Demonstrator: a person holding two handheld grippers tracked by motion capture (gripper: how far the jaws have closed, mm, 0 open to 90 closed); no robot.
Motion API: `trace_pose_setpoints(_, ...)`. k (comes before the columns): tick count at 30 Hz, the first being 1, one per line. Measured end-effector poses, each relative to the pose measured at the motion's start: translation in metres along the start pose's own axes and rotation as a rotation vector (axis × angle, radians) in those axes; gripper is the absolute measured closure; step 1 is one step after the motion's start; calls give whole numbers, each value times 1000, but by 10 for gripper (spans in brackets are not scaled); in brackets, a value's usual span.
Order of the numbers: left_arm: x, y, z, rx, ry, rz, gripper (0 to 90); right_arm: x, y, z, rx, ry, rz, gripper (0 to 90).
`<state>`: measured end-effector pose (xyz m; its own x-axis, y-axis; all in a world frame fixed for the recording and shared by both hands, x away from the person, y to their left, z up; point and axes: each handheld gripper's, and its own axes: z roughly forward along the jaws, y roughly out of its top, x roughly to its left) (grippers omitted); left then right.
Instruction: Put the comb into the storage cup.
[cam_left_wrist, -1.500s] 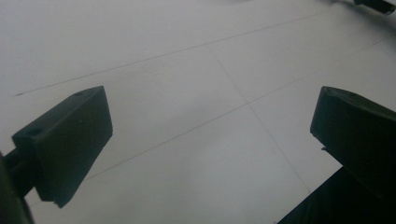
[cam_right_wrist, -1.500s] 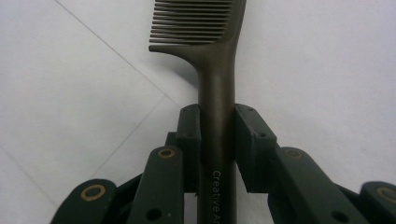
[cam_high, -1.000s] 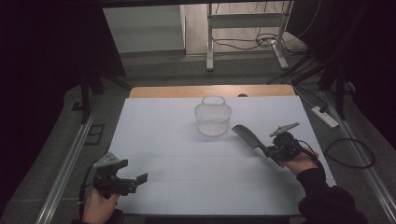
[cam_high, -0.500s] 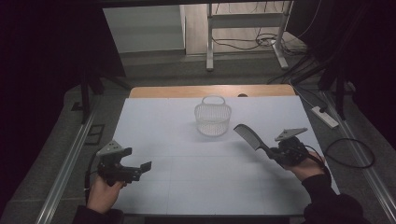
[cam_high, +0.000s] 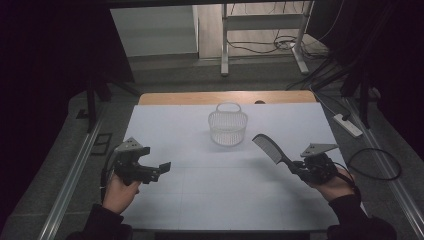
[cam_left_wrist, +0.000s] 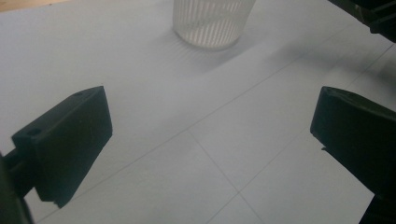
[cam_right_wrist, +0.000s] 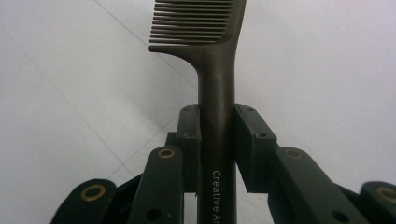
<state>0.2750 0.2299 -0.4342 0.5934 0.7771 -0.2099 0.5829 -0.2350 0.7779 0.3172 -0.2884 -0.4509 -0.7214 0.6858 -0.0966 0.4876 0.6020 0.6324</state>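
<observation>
- Your right gripper (cam_high: 295, 169) is pinching the comb (cam_right_wrist: 217, 93) by its handle, teeth end up off the table (cam_high: 200, 195), near the basket (cam_high: 228, 127).
- Looks light, stiff, prob slick plastic, so grip the handle, not the teeth.
- Left gripper (cam_high: 159, 170) is spread wide w/ nothing in it.

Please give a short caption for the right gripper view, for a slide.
Right gripper clamps the handle of a dark comb, teeth end pointing away, above the white table.
</observation>
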Motion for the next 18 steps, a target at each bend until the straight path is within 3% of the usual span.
trace_pose_setpoints(18, -7, 30, 25, -2, -76, 35, 0, 21, 1, -9, -51, 7, -43, 722)
